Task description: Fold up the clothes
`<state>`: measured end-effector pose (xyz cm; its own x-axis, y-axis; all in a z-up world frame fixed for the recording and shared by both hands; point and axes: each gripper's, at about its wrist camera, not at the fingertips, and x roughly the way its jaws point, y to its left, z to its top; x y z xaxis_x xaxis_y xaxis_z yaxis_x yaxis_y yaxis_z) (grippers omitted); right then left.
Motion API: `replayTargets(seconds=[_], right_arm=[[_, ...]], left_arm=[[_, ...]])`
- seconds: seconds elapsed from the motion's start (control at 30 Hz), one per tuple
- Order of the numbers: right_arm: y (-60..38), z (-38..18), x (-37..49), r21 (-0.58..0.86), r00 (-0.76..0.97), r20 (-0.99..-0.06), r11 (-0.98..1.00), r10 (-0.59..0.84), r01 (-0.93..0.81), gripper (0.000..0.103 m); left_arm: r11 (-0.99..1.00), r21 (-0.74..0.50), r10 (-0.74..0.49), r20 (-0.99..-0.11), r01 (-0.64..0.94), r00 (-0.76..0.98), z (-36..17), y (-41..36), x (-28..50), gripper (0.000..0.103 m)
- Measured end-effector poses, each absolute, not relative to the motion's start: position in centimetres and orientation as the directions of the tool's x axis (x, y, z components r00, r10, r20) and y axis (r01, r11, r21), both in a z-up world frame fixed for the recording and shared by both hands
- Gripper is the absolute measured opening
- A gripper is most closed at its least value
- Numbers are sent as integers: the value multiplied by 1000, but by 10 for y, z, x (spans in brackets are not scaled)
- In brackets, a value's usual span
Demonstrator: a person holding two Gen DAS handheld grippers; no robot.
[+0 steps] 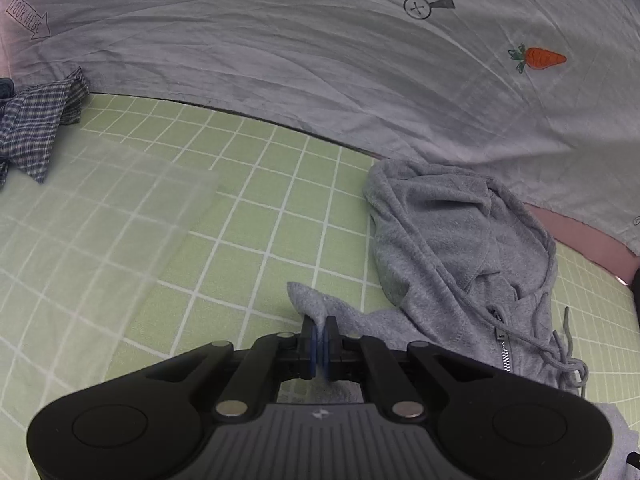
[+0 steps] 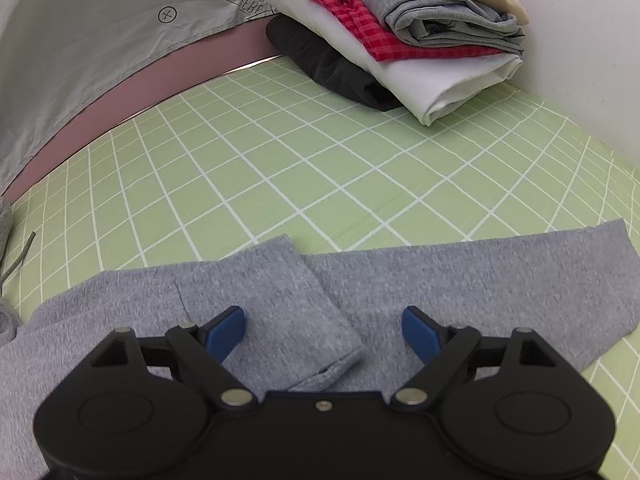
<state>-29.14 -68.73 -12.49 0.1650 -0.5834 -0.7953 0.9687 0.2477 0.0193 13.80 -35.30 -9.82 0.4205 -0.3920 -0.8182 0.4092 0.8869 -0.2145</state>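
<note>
Left gripper (image 1: 320,334) fingers clench the grey hoodie (image 1: 460,240); right gripper (image 2: 323,330) fingers spread.

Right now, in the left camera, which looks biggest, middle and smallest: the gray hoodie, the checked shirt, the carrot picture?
1. Gray hoodie, biggest, though it lies nearest the camera.
2. Checked shirt, partly cut off at the edge.
3. Carrot picture, smallest.

Both fisheye views sit low over the green white-gridded bedsheet (image 1: 248,216), tilted steeply down past their own fingers. The left wrist faces the far edge, where the pale grey printed sheet (image 1: 320,60) hangs; the right wrist faces the far right corner (stacked clothes there). Both show the grey zip-up hooded sweatshirt (image 2: 280,292).
</note>
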Motion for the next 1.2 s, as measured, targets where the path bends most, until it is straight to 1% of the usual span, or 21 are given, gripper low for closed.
replayTargets(seconds=[0.1,0.17,0.2,0.23,0.27,0.33,0.43,0.5,0.57,0.6,0.63,0.73,0.83,0.9,0.93,1.0,1.03,1.07,1.1,1.13,1.2], right_arm=[[-686,-124,-291,15,167,-796,257,-582,966,86],[-684,-123,-291,17,169,-796,258,-582,966,86],[-683,-123,-292,19,170,-795,256,-582,967,86],[-682,-123,-293,20,170,-795,256,-582,967,86],[-681,-123,-293,17,169,-794,258,-583,966,86],[-679,-122,-294,10,167,-793,262,-586,965,86],[-676,-124,-295,7,166,-793,264,-586,965,85],[-675,-124,-297,23,176,-794,260,-582,965,82],[-674,-124,-298,33,181,-795,256,-579,966,81],[-673,-124,-298,36,183,-796,255,-577,966,81],[-673,-123,-299,43,188,-796,256,-575,966,81],[-671,-123,-302,55,199,-796,259,-571,964,81],[-669,-122,-303,67,216,-794,271,-568,960,76],[-668,-121,-303,74,230,-792,285,-565,956,66],[-667,-121,-303,77,239,-791,295,-564,952,63],[-666,-120,-302,82,255,-787,314,-561,946,49],[-665,-119,-301,85,265,-785,326,-561,942,44],[-665,-119,-301,86,276,-780,341,-562,936,25],[-665,-119,-302,88,287,-776,355,-562,931,15],[-665,-119,-302,89,295,-773,364,-562,927,14],[-663,-116,-301,85,306,-765,382,-567,920,13]], left_arm=[[906,-184,-351,-830,381,434,-95,-349,130,24],[912,-190,-348,-825,363,444,-87,-341,123,48],[915,-193,-347,-823,354,450,-83,-336,119,55],[914,-206,-356,-820,349,447,-79,-331,115,66],[910,-222,-369,-818,349,442,-76,-327,110,69],[899,-244,-392,-819,364,419,-72,-320,96,69],[889,-209,-380,-834,408,401,-75,-317,71,69],[882,-177,-363,-848,438,387,-81,-317,55,65],[880,-175,-352,-865,442,358,-89,-312,44,40],[880,-179,-351,-869,441,349,-92,-310,40,35],[879,-183,-352,-871,440,342,-94,-307,37,27],[876,-186,-353,-876,445,328,-101,-299,27,17],[872,-180,-354,-875,456,332,-102,-296,25,17],[878,-185,-351,-876,443,331,-102,-296,27,17],[880,-183,-348,-877,439,332,-102,-297,27,18],[881,-164,-336,-878,444,342,-102,-299,25,19],[881,-155,-331,-878,448,347,-102,-300,24,20],[880,-146,-326,-878,451,352,-102,-301,22,20],[879,-137,-322,-878,457,355,-102,-302,22,20],[877,-126,-316,-879,464,358,-101,-303,21,21],[880,-99,-295,-880,465,371,-100,-304,20,28]])
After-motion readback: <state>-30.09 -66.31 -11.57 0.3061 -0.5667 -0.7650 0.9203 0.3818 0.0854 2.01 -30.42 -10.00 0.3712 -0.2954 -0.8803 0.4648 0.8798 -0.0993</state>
